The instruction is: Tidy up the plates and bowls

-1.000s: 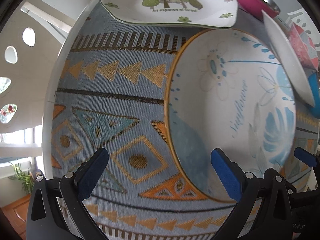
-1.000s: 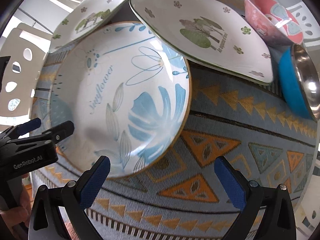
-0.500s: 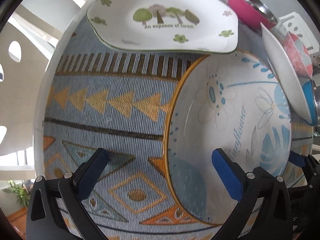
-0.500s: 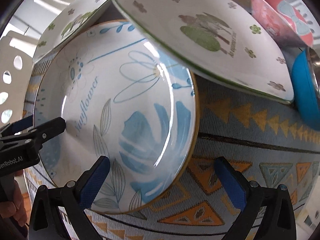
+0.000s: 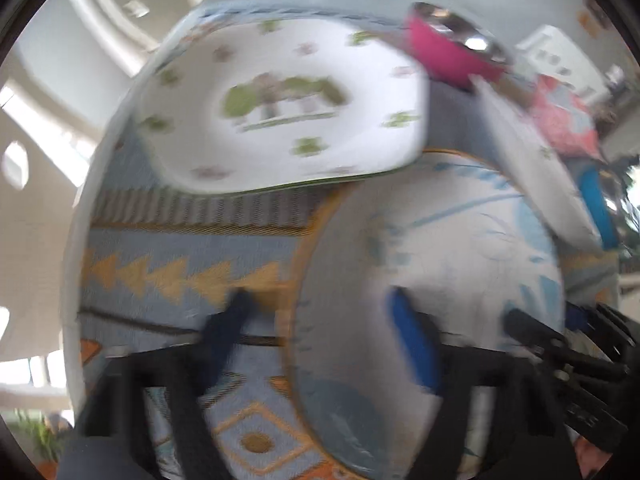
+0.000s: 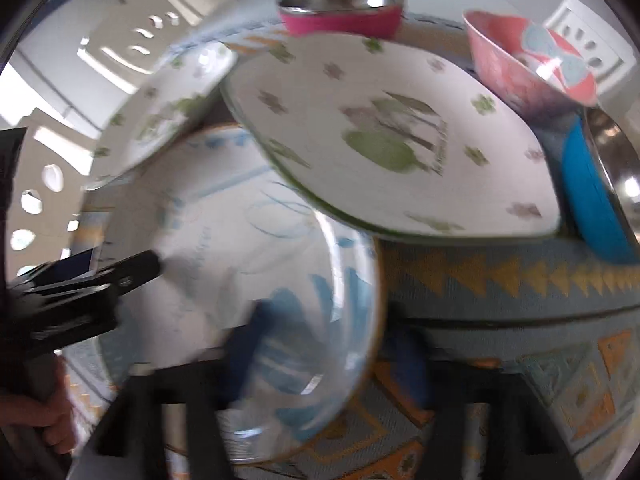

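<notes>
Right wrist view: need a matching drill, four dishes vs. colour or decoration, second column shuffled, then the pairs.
Things:
1. round plate straddled by the right gripper
2. square plate overlapping it
3. bowl at top centre
4. bowl at far right edge

Descriptions:
A. steel inside, blue outside
B. white with green trees and small flowers
C. steel inside, pink outside
D. white with blue leaves and an orange rim

Pairs: 1-D, 2-B, 3-C, 4-A

L gripper & R gripper — jaws apart, both blurred.
</notes>
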Motion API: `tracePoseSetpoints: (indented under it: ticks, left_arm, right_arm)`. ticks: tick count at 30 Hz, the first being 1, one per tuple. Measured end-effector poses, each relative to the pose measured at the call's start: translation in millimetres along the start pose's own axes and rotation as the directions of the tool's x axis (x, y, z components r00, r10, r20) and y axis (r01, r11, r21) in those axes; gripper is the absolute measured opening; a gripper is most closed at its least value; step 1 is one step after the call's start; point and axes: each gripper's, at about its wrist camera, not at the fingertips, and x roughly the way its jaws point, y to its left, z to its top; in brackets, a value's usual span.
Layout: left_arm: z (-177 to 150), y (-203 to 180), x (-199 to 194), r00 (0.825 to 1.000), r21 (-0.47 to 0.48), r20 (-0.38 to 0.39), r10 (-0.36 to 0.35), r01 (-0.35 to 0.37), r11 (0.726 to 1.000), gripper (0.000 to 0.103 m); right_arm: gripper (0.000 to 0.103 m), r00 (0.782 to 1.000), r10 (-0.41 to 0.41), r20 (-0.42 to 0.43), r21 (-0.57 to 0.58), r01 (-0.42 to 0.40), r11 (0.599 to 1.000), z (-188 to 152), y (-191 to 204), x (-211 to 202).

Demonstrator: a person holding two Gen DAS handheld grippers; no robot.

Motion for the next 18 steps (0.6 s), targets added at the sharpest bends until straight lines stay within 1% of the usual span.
tracePoseSetpoints:
  ticks: [1, 2, 3, 5, 8, 10, 12, 18]
  left_arm:
    - [3.2, -4.5, 0.7, 1.000, 0.017, -0.003, 0.010, -0.010, 1.000, 0.049]
    - [5.6, -4.8, 1.5, 1.000, 0.014, -0.004, 0.015, -0.015, 1.000, 0.049]
    - [9.9, -3.0, 3.5, 1.000, -0.001, -0.008, 0.004, -0.004, 1.000, 0.048]
    - [16.8, -4.8, 6.5, 1.000, 0.015, -0.023, 0.010, -0.010, 1.000, 0.049]
    - [11.3, -2.7, 5.0, 0.999, -0.006, -0.046, 0.014, -0.014, 1.000, 0.049]
    - [-0.4, -5.8, -4.5, 0.999, -0.006, -0.050, 0.016, -0.017, 1.000, 0.049]
    - [0.0, -4.7, -4.6, 0.998, -0.008, -0.052, 0.016, -0.017, 1.000, 0.049]
    - [-22.8, 3.5, -8.4, 0.995, -0.028, -0.095, 0.015, -0.017, 0.999, 0.049]
  right_arm:
    - [0.048, 1.000, 0.009, -0.002, 0.000, -0.009, 1.000, 0.1, -1.3, -0.2]
    - [0.046, 1.000, 0.016, -0.005, 0.001, -0.016, 1.000, 0.3, -4.0, -1.2]
    - [0.045, 1.000, 0.018, -0.009, -0.002, -0.018, 1.000, 2.8, -4.0, -0.6]
    - [0.044, 1.000, 0.018, -0.025, -0.022, -0.019, 1.000, 1.8, -7.2, -3.1]
    - [0.044, 0.998, 0.018, -0.060, -0.068, -0.022, 0.997, -1.6, 2.0, -2.1]
    - [0.044, 0.996, 0.023, -0.084, -0.099, -0.031, 0.995, -2.6, 3.9, 2.4]
    - [0.044, 0.994, 0.024, -0.103, -0.117, -0.036, 0.993, -6.5, 9.2, 1.4]
    - [0.045, 0.986, 0.036, -0.160, -0.181, -0.065, 0.981, -30.4, 33.3, -1.3]
